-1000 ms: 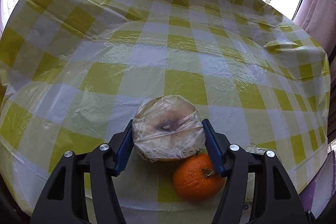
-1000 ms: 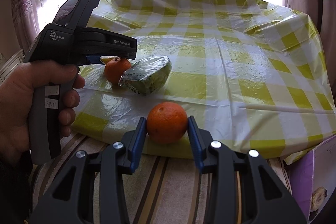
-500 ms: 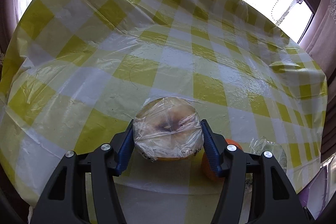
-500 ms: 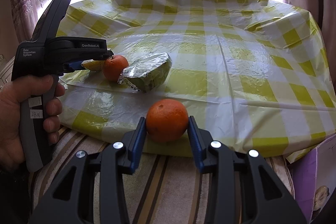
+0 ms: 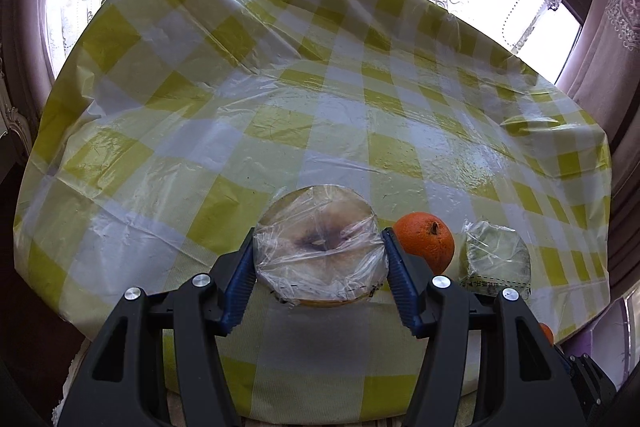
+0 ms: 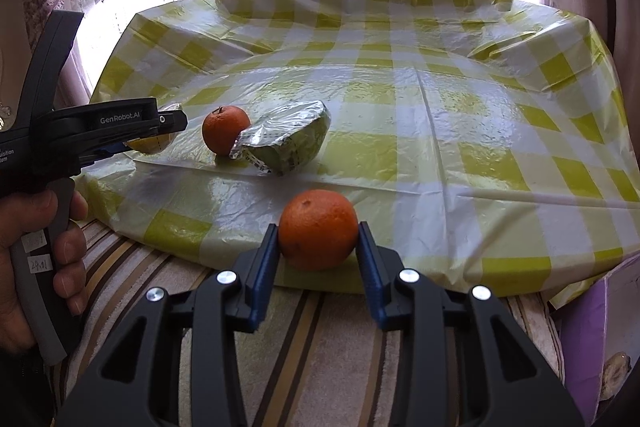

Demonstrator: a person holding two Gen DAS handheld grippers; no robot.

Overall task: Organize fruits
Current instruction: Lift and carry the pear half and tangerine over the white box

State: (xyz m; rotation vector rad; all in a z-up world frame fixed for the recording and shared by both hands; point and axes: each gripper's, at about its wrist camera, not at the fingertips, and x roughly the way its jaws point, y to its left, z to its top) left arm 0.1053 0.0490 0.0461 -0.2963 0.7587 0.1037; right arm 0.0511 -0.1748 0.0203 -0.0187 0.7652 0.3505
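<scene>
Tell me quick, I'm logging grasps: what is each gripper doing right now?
Left gripper: closed on the plastic-wrapped cut fruit.
Right gripper: closed on an orange.

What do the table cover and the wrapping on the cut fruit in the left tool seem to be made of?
Table cover: likely thin plastic sheet, glossy, yellow and white checks; it shows sharp creases and window glare. Wrapping on the cut fruit: clear cling film, seemingly; it is see-through, wrinkled and shiny, with the browned cut face visible beneath. The left tool clamps it with ridged blue pads, probably rubber or plastic.
</scene>
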